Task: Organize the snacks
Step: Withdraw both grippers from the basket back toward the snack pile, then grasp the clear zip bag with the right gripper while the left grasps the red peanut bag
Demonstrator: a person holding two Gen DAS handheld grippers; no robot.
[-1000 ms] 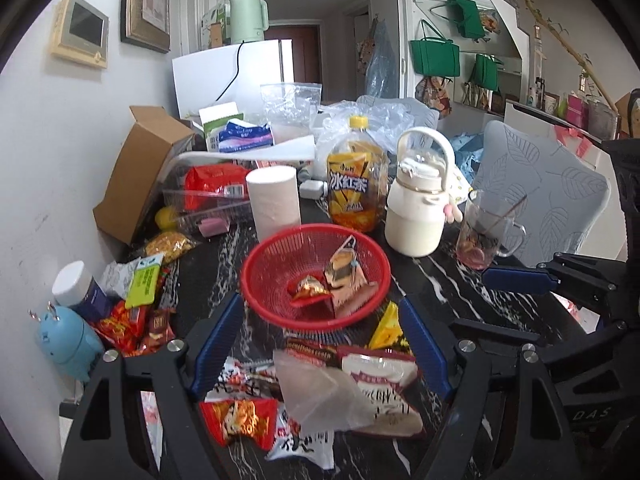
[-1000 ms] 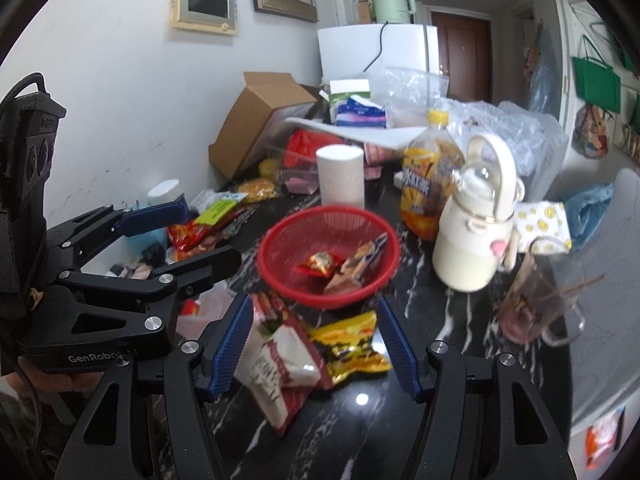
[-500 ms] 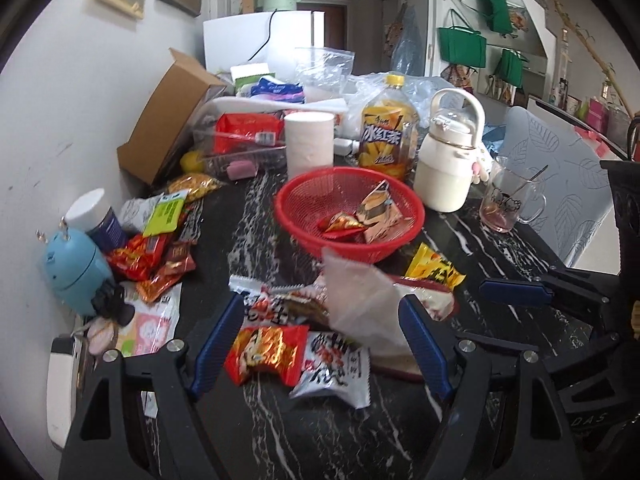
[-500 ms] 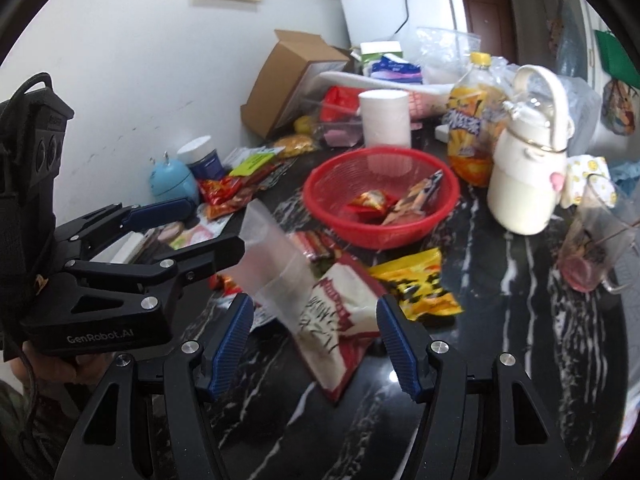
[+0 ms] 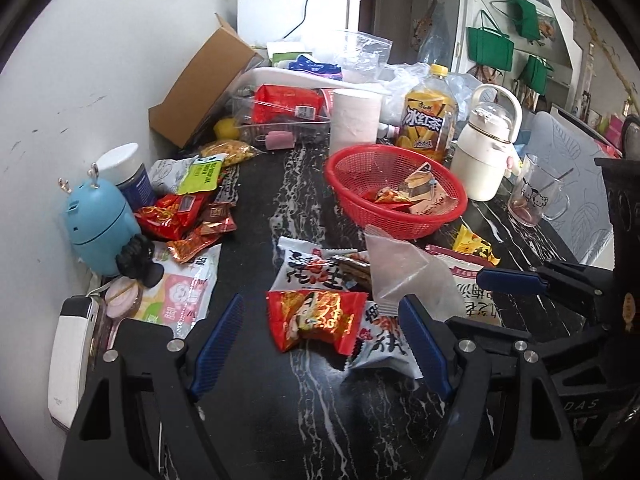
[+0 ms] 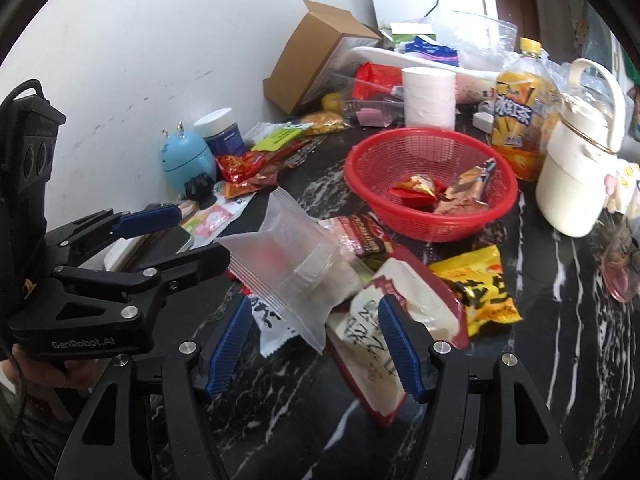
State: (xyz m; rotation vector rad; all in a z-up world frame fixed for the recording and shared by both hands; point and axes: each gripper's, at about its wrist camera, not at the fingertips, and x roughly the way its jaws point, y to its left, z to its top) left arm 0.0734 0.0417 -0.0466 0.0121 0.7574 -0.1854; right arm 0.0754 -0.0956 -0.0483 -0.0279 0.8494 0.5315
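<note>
Presently: left tongs (image 5: pixel 320 344) and right tongs (image 6: pixel 314 334) both wide open, empty, over loose snack packets (image 5: pixel 316 316) on bench (image 5: pixel 320 420). Next, likely: grip one, carry to red basket (image 5: pixel 348 196).

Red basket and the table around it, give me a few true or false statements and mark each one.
1. The red basket holds a few wrapped snacks. True.
2. The paper roll lies flat inside the basket. False: it stands upright behind it.
3. The right gripper is open. True.
4. The yellow snack bag is in the basket. False: it lies on the table in front of it.
5. The left gripper is shut on a packet. False: its jaws are open.
</note>
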